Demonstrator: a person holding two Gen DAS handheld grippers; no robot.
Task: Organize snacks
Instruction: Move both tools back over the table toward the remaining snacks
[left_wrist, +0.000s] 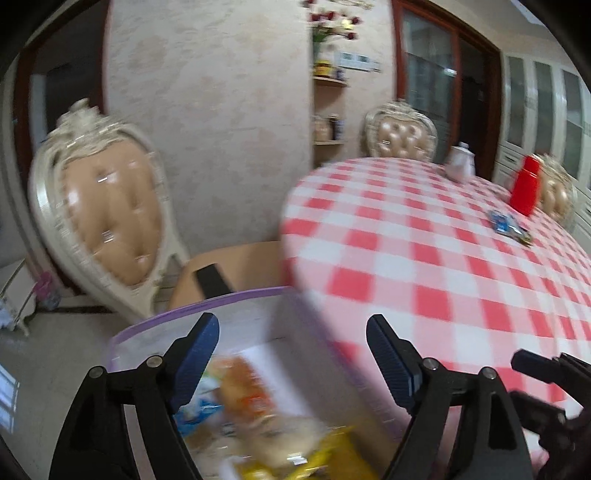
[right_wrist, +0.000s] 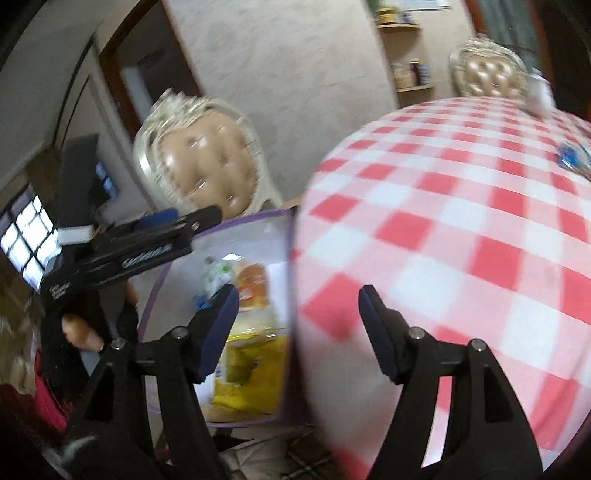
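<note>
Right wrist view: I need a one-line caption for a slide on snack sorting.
Open right gripper straddles the edge of the checked table, beside a purple-rimmed bin of snack packets.

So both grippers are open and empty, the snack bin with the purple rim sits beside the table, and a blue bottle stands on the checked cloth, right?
Not quite: the bottle on the checked cloth is red, as the left wrist view shows. The rest holds: left gripper and right gripper are open and empty, and the bin is beside the table.

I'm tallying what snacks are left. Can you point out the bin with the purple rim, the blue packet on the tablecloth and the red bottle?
Bin (left_wrist: 192, 308): left wrist view, its purple rim.
Blue packet (left_wrist: 504, 223): left wrist view, middle of the wrapper.
Red bottle (left_wrist: 524, 188): left wrist view, its body.
</note>
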